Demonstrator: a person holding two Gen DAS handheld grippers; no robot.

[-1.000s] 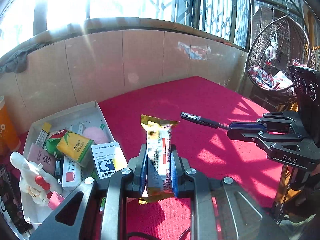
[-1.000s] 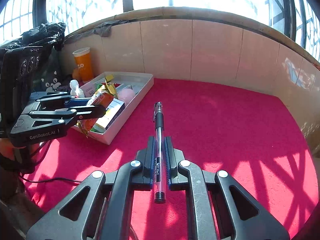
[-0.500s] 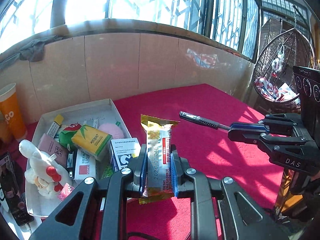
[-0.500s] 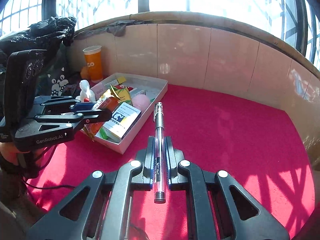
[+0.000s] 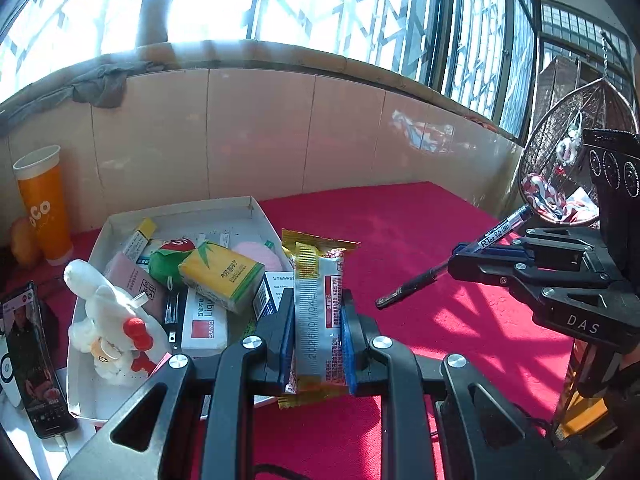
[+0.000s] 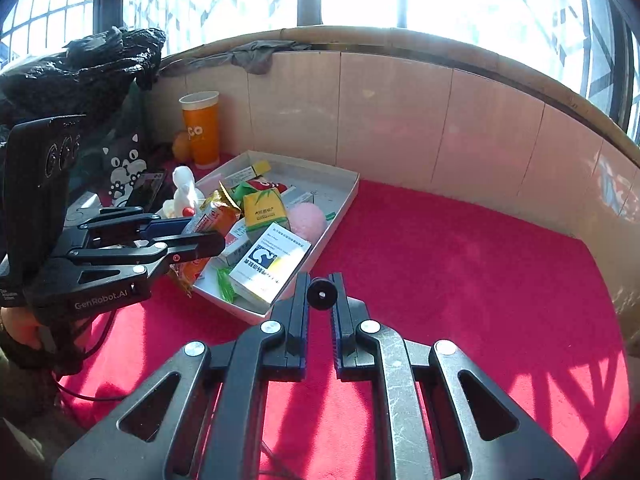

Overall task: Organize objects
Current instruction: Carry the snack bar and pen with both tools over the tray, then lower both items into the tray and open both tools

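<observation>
Snack packet point(image 5: 318, 316), white with yellow crimped ends, stands pinched between the pads of the left claw point(image 5: 317, 336), its long axis running along the fingers and pointing away toward the tiled wall, above the near right corner of the white box point(image 5: 256, 210). Pen point(image 5: 460, 262), clamped in the right claw point(image 6: 320, 300), now lies tilted: in the left wrist view its dark tip points down and left toward the red counter point(image 5: 420, 240), its clear barrel rising up and right. In the right wrist view only its round end point(image 6: 321, 294) shows between the pads, where a second ago the whole pen lay straight ahead along the fingers. Compared with that earlier moment, the box, crowded with a yellow tissue pack point(image 5: 220, 274), a plush toy point(image 5: 108, 316) and small cartons, sits nearer both claws.
</observation>
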